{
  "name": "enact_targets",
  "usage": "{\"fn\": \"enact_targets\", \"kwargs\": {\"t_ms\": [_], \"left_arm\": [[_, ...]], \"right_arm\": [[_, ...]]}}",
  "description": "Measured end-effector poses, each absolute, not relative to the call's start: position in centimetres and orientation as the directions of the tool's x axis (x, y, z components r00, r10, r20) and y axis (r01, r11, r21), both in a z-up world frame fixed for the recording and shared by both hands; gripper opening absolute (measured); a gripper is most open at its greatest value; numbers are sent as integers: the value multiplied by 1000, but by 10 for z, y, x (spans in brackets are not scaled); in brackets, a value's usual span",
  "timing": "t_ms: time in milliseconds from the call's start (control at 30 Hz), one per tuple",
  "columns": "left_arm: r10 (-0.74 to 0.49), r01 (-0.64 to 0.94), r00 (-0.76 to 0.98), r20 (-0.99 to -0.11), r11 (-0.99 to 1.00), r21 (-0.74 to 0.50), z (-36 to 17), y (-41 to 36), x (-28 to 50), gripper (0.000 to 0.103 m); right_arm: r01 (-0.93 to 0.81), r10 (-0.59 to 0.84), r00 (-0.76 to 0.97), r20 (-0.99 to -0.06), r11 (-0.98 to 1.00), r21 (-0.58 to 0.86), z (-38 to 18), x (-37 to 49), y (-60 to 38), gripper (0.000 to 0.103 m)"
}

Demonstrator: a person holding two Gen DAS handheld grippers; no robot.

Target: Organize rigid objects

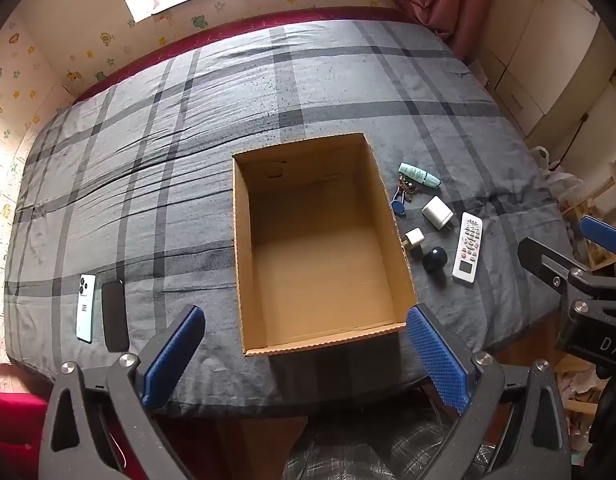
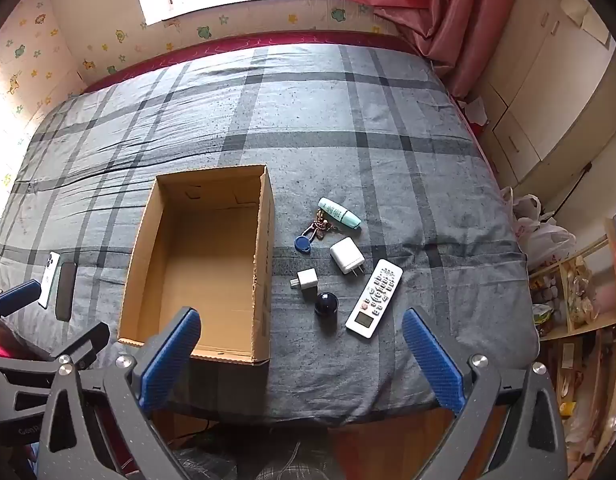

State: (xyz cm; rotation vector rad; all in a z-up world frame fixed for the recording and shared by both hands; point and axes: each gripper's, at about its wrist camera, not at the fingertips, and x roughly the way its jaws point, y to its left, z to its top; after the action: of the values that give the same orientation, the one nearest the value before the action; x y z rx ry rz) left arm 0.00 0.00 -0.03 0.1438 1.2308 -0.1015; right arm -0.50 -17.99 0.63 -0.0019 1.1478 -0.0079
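Note:
An open, empty cardboard box point(image 1: 244, 240) point(image 2: 142, 240) stands on the grey plaid bed. To its right lie a mint tube point(image 2: 339, 212) point(image 1: 419, 174), a key bunch with a blue fob point(image 2: 308, 236) point(image 1: 401, 200), a large white charger point(image 2: 347, 256) point(image 1: 437, 212), a small white charger point(image 2: 306, 279) point(image 1: 413, 238), a dark ball point(image 2: 325, 304) point(image 1: 435, 260) and a white remote point(image 2: 373, 298) point(image 1: 467, 246). Two phones, one light point(image 1: 86, 308) point(image 2: 50, 280) and one black point(image 1: 115, 316) point(image 2: 66, 290), lie left of the box. My left gripper point(image 1: 306, 356) and right gripper point(image 2: 302, 360) are open and empty above the bed's near edge.
The bed's point(image 2: 347, 120) far side meets a stickered wall under a window. A pink curtain point(image 2: 427, 4) and white cabinets point(image 2: 547, 80) stand at the right. Plastic bags point(image 2: 543, 232) and cluttered shelves point(image 2: 579, 292) sit beside the bed's right edge.

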Motion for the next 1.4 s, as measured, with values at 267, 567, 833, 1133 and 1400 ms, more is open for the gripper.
{"fn": "enact_targets", "kwargs": {"t_ms": [267,567,833,1133,1400], "left_arm": [[-5,160,310,-951,986,47,-6,0,-1,103],[-8,152,290,-957,988,38,-12,1,-1,103],[-5,151,282,-959,988,39,-13,3,-1,103],[-5,152,282,-960,988,40,-14,1,-1,103],[-4,149,283,-959,988,40,-13,1,-1,103]], "right_arm": [[9,-10,386,-923,1000,-7,-2,-3,-181,103],[8,-3,370,-929,1000,0,-7,-2,-183,103],[6,3,365,-931,1000,6,-9,-1,-182,103],[6,3,365,-931,1000,6,-8,-2,-183,103],[2,6,369,-930,1000,7,-7,0,-183,103]]}}
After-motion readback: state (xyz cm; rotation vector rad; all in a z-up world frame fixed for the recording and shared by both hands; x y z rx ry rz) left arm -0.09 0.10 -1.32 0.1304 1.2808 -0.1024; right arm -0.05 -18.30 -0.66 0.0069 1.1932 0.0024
